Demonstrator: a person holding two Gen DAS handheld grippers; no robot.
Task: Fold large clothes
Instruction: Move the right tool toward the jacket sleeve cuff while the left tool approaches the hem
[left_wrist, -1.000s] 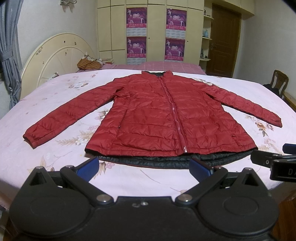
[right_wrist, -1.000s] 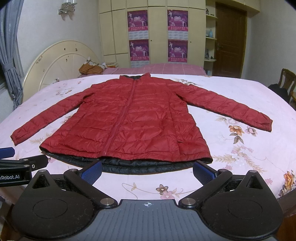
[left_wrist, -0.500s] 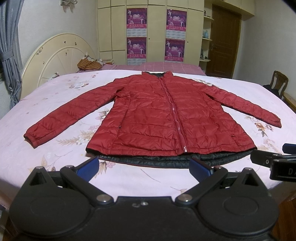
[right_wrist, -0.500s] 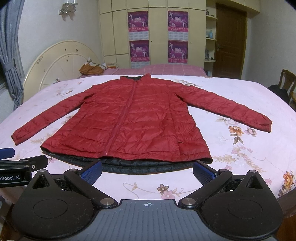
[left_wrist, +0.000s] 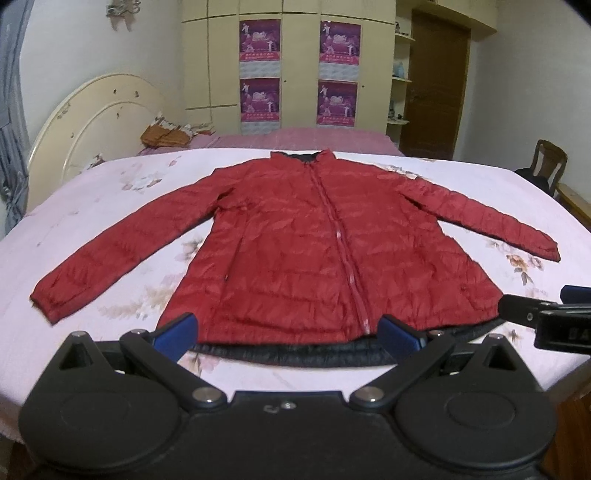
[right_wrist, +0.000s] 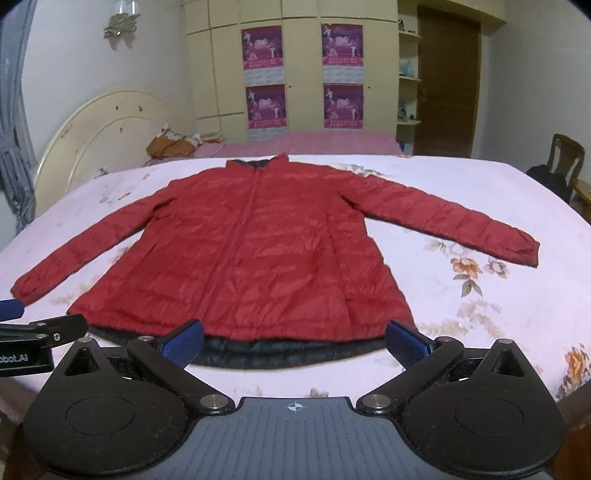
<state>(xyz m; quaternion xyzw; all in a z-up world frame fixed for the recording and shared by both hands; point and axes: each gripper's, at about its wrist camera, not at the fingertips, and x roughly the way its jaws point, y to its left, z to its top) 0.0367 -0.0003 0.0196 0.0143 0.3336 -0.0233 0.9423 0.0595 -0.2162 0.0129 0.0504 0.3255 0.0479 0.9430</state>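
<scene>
Colours on my two feeds

I see a red quilted jacket (left_wrist: 295, 254) with a red zip and a black lining (left_wrist: 295, 352) showing at the hem. The sheet (left_wrist: 110, 229) is pale pink with a faded flower print in orange and brown. Both my grippers, left (left_wrist: 286, 332) and right (right_wrist: 295, 338), are black with blue pads (right_wrist: 183, 338). The wardrobe (right_wrist: 303, 66) is cream with purple posters (right_wrist: 262, 48), the door (right_wrist: 447, 85) dark brown
</scene>
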